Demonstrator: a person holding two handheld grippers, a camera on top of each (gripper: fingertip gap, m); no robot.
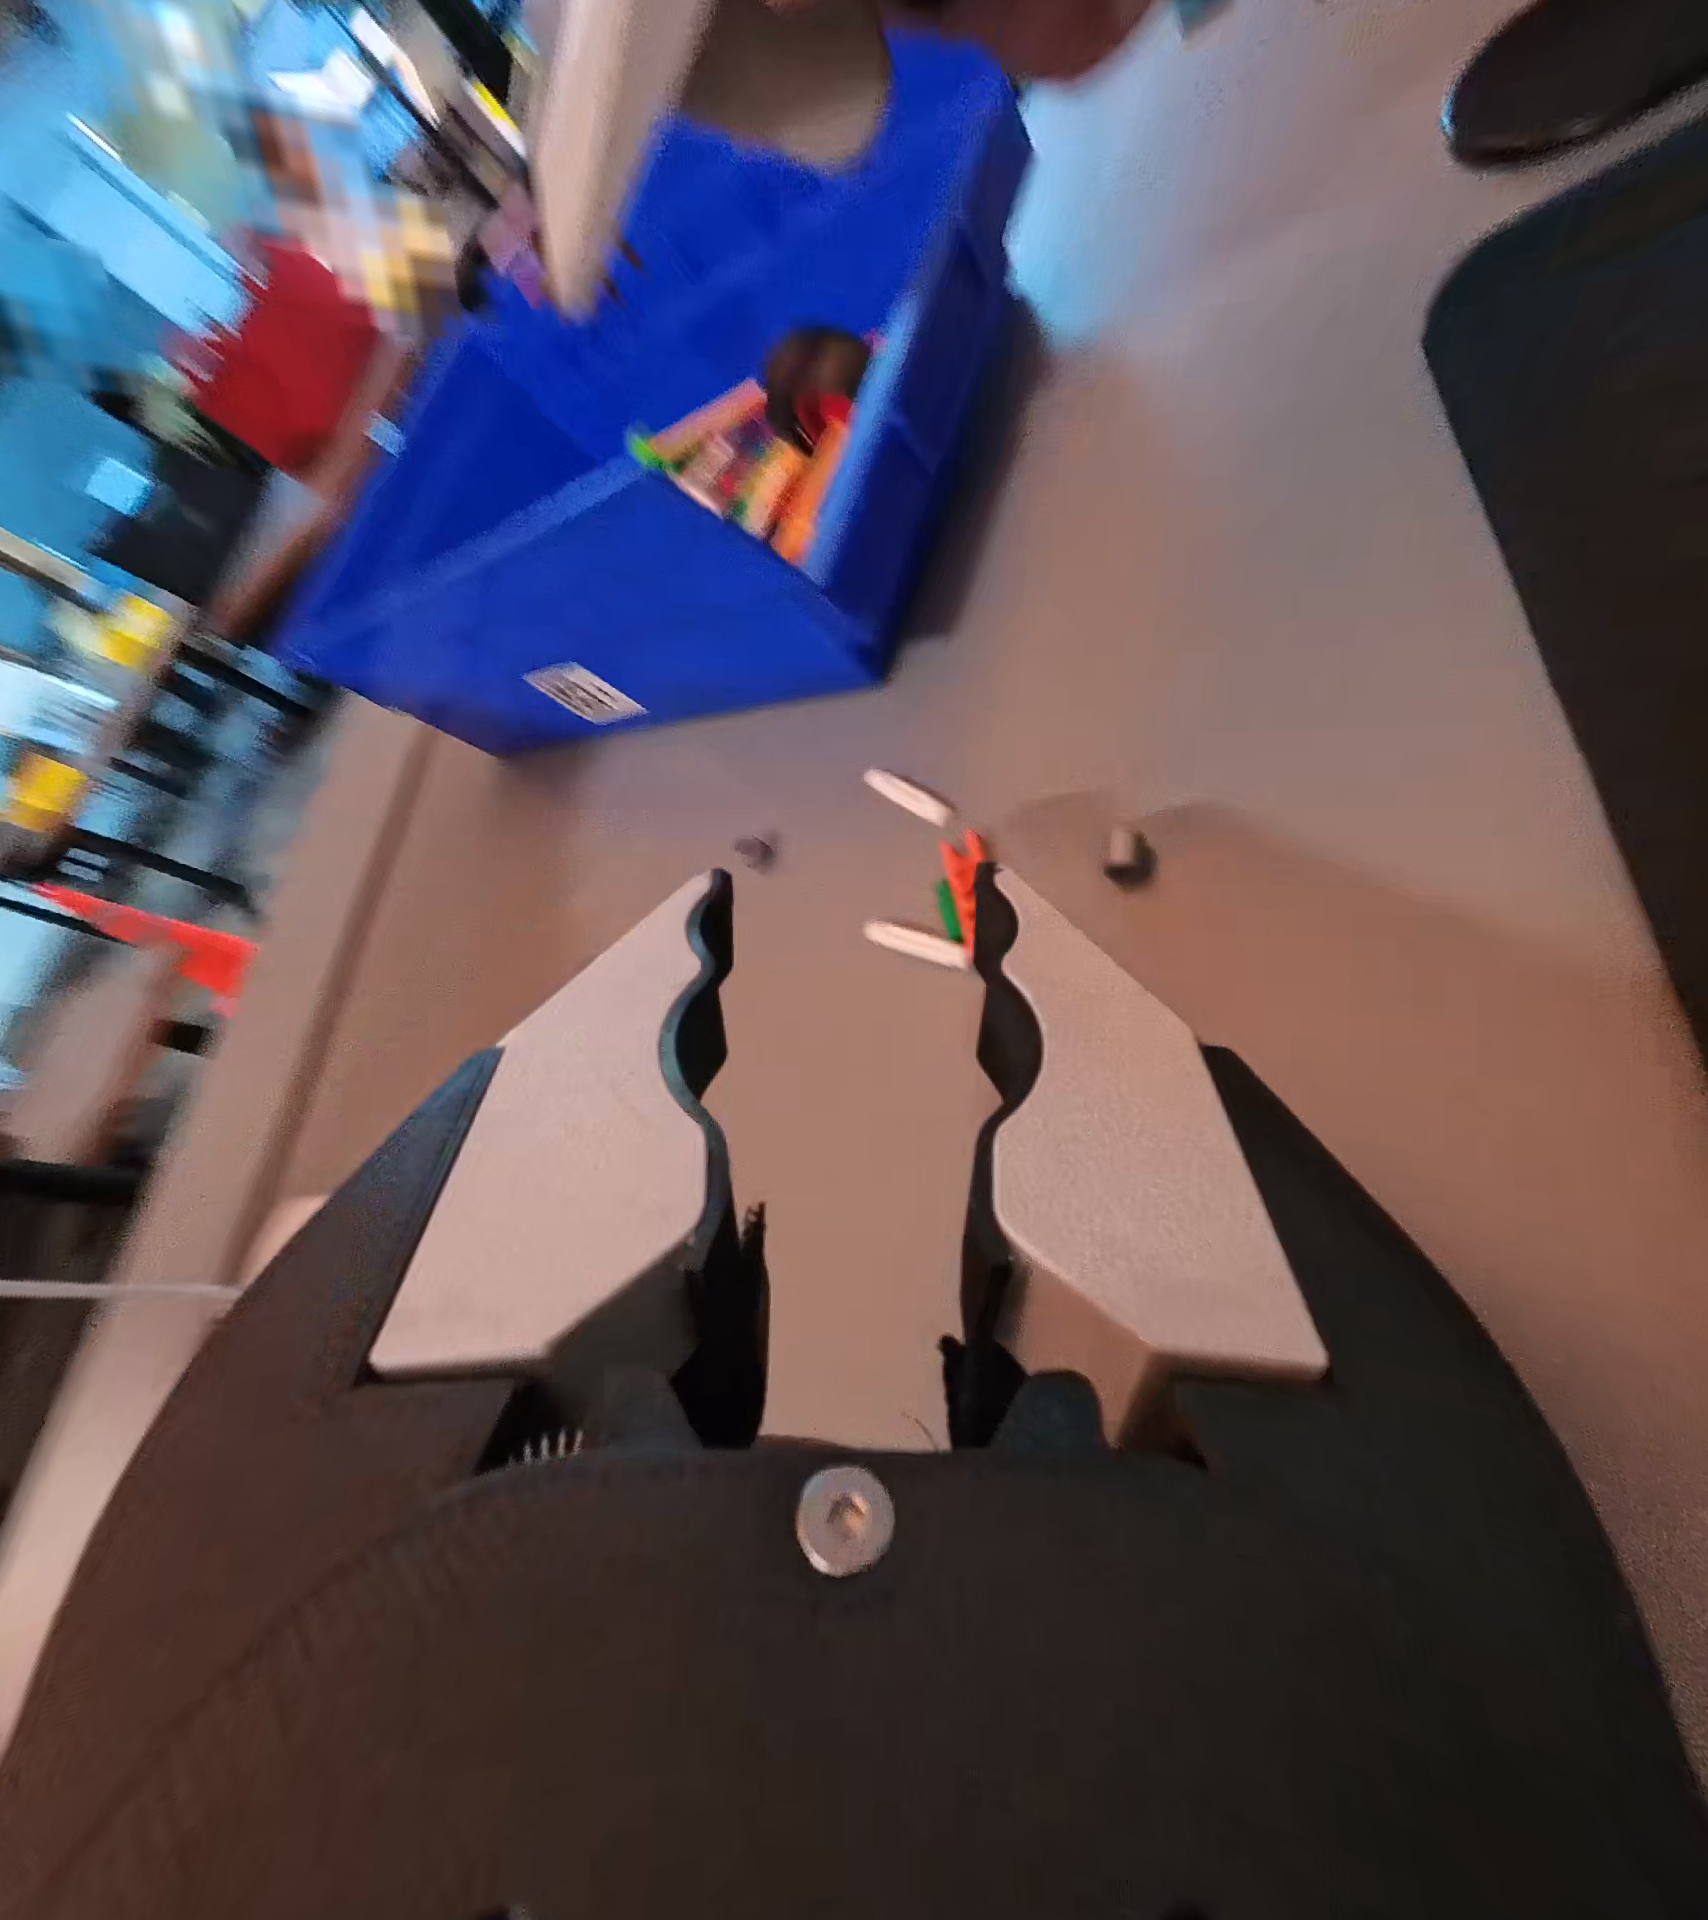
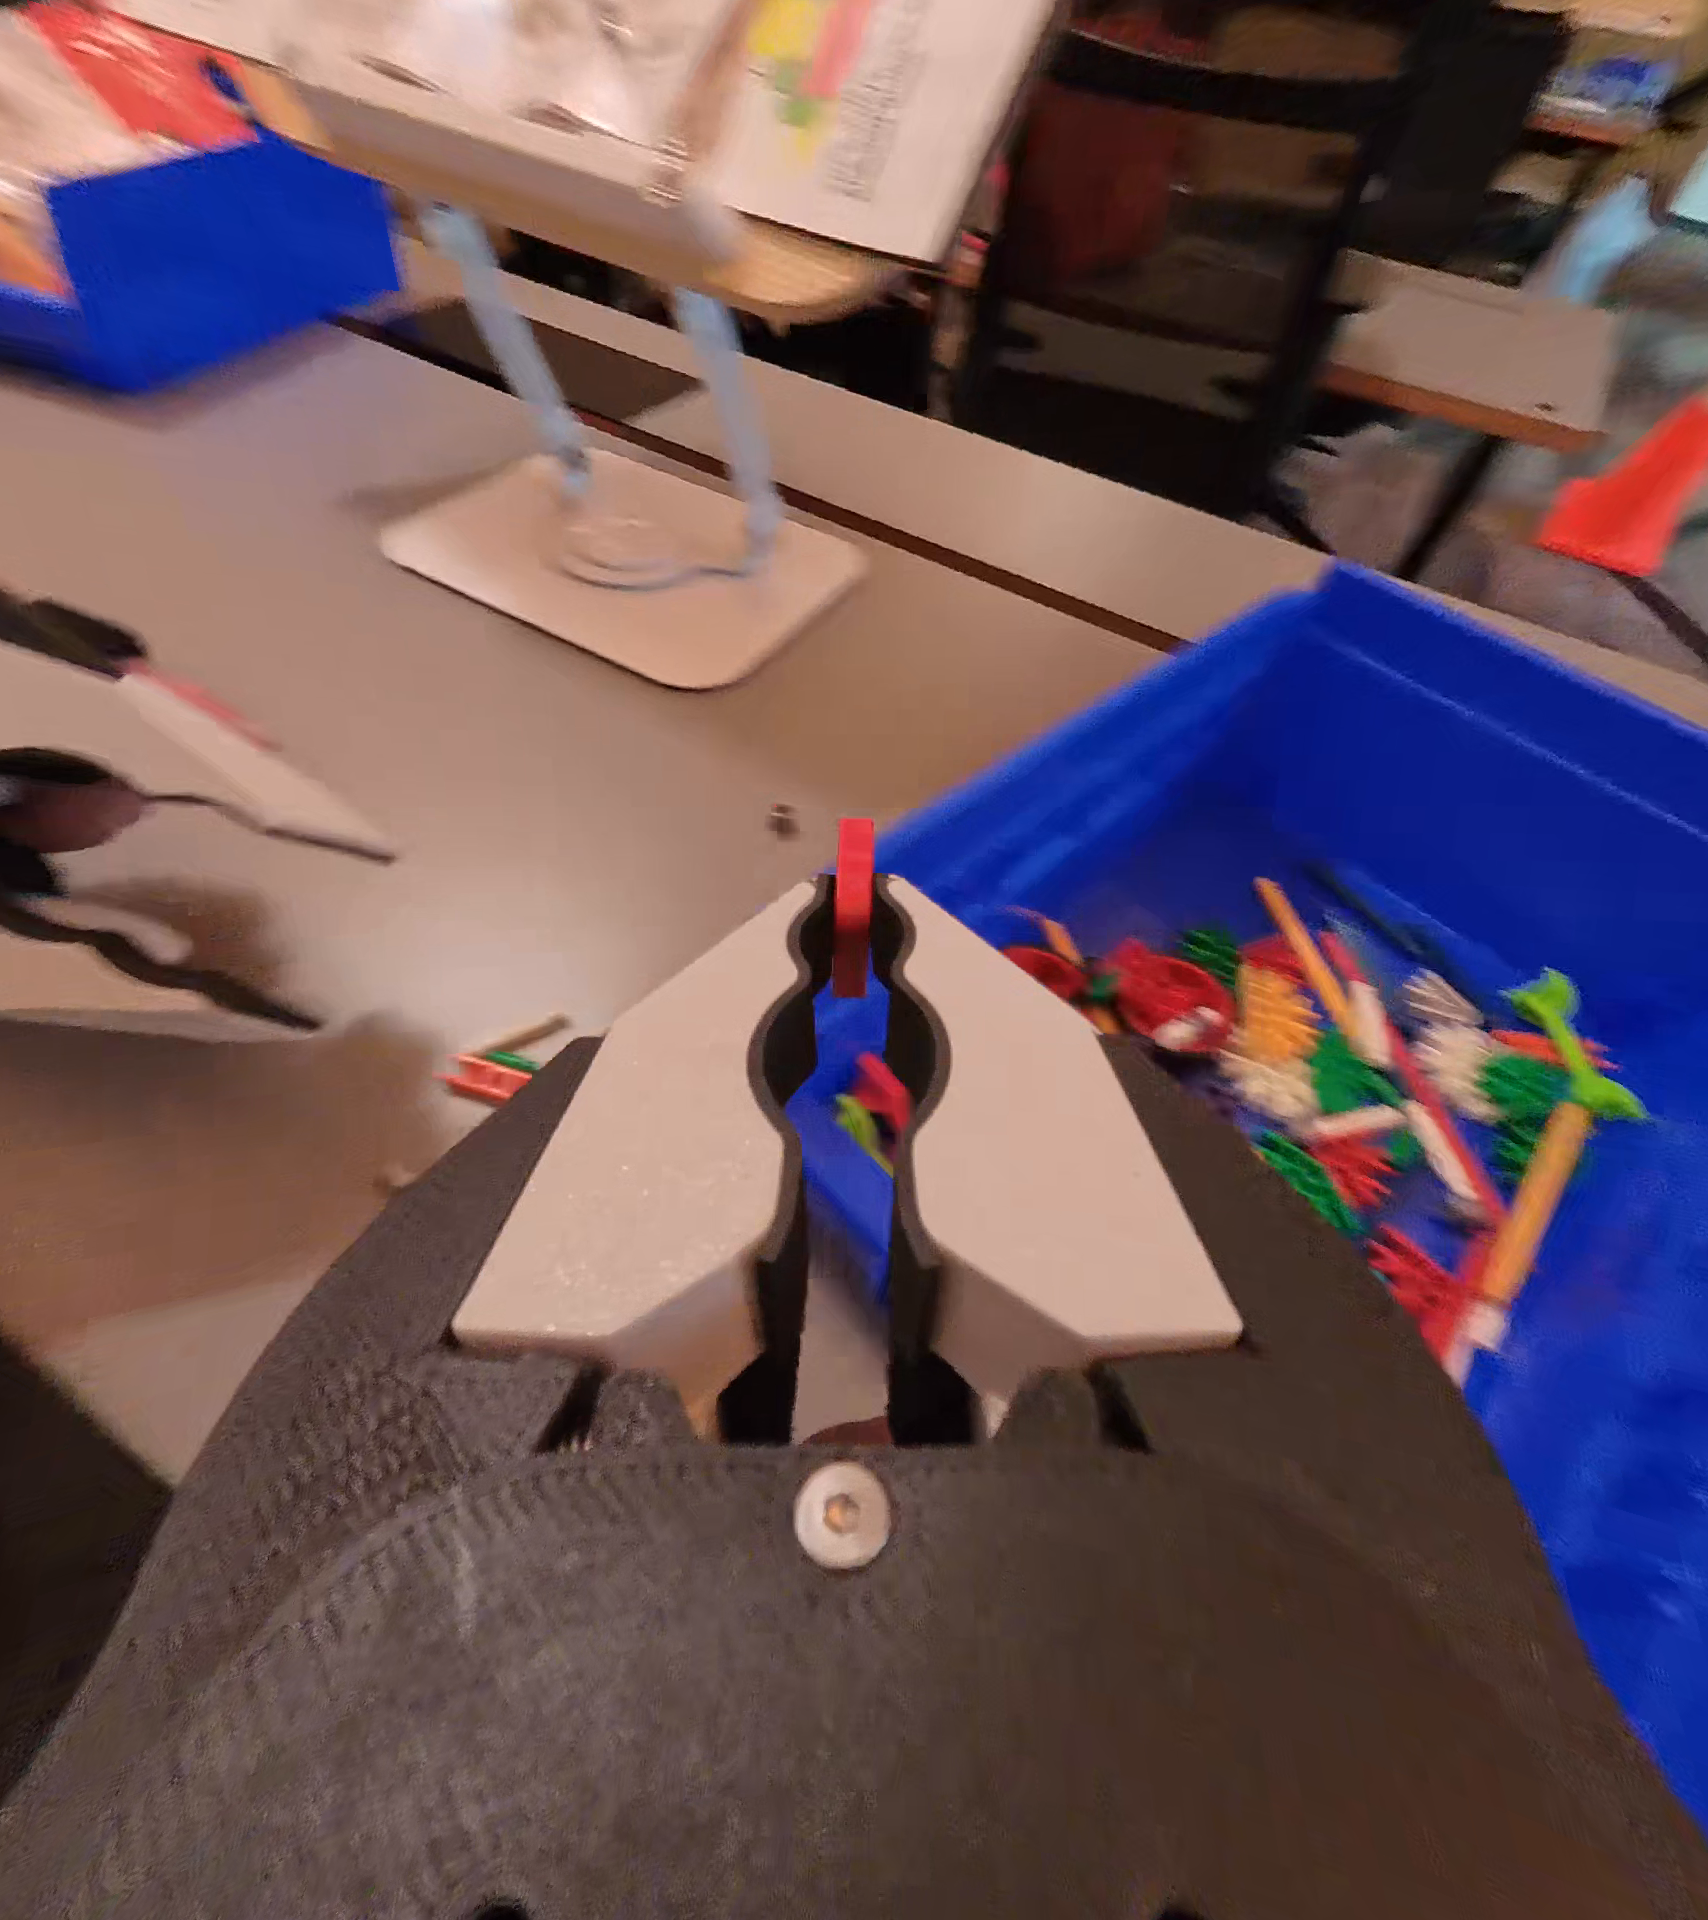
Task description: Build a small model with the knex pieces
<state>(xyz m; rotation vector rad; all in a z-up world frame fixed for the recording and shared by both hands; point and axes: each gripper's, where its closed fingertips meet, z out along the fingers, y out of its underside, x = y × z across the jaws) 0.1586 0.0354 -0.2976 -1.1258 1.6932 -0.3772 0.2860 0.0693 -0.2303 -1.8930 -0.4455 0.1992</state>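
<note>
Grey desk fills both views, with a cluttered room blurred beyond it. On it stands a blue bin holding a heap of coloured construction pieces, and farther back a pale stand carrying a booklet. Left gripper hangs over the desk with its jaws apart and bare, near two white rods and a small red-green piece. Right gripper hovers at the bin's near edge, jaws pinched on a red disc at their tips.
</note>
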